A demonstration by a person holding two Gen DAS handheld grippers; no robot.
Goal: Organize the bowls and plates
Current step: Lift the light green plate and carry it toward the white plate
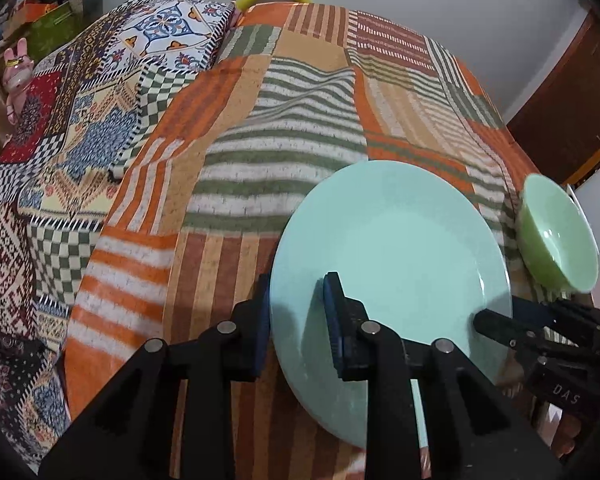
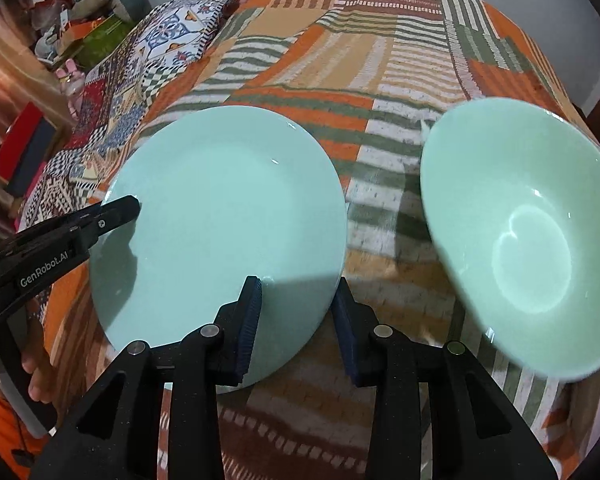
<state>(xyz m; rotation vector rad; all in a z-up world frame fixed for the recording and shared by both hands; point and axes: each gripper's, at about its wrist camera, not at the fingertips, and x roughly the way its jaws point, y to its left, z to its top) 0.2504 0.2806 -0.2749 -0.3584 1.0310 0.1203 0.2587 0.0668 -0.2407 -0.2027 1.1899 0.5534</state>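
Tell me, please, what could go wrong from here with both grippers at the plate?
1. The left gripper and right gripper both straddle the plate rim; uneven pulls could twist it loose.
2. The bowl sits just right of the plate, so a sideways swing might knock it.
3. The blanket is soft and rumpled; dishes set down may tilt.

At lower centre the left gripper [image 1: 300, 320] straddles the near rim of a pale green plate [image 1: 396, 248] on the striped blanket [image 1: 236, 184], a green bowl [image 1: 556, 236] at right.
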